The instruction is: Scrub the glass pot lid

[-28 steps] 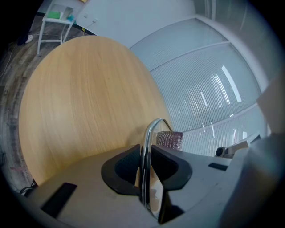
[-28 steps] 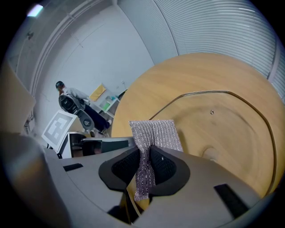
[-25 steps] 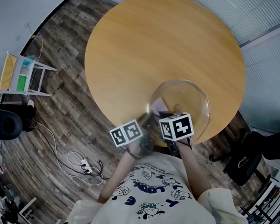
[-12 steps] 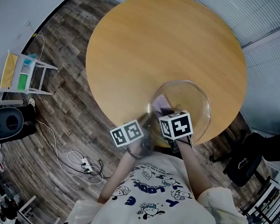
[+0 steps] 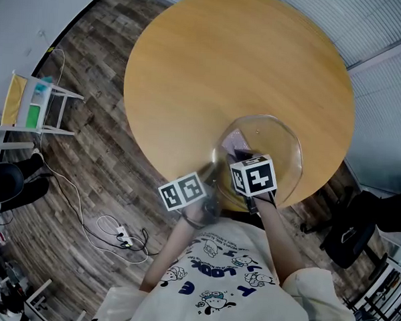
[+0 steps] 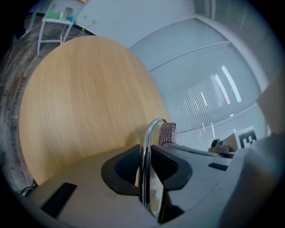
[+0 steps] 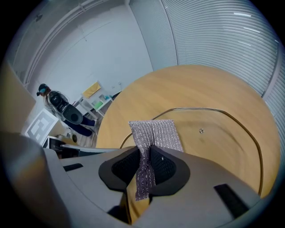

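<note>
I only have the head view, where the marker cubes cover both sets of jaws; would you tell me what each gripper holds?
Observer: The left gripper is shut on the metal rim of the glass pot lid.
Operator: Thank you; and the right one?
Observer: The right gripper pinches a silvery mesh cloth.
Operator: Is the cloth bunched or spread?
Observer: Its free end spreads flat inside the lid's rim, beside a small screw.
</note>
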A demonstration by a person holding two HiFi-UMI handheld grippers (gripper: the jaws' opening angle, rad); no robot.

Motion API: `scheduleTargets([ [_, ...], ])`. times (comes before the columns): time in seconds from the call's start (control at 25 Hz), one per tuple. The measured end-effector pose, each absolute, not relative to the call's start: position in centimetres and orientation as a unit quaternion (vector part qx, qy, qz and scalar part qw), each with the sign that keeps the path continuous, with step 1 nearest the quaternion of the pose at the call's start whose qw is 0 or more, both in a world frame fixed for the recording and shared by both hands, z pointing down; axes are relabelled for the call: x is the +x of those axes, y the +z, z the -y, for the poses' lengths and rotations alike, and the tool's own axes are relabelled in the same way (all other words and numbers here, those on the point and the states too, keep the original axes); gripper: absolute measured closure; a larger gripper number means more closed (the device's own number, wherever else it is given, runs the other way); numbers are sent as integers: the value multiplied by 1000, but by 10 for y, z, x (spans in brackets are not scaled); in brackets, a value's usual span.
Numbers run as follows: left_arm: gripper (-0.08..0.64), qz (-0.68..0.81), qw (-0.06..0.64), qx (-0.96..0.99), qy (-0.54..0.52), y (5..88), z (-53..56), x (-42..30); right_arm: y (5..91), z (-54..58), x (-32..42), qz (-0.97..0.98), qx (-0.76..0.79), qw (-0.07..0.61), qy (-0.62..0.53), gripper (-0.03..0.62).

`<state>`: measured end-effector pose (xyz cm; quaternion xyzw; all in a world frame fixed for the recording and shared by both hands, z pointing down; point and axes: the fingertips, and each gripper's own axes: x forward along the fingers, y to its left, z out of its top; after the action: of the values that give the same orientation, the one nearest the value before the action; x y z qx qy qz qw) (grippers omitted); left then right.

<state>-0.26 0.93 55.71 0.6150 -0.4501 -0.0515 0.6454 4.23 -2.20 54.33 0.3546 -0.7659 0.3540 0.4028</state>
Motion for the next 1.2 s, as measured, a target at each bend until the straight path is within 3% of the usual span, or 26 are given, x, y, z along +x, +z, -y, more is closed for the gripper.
scheduleTargets([
  [1.2,486,452,645,615,-51,558,-11,-1,548,57,81,750,416,404,320,517],
])
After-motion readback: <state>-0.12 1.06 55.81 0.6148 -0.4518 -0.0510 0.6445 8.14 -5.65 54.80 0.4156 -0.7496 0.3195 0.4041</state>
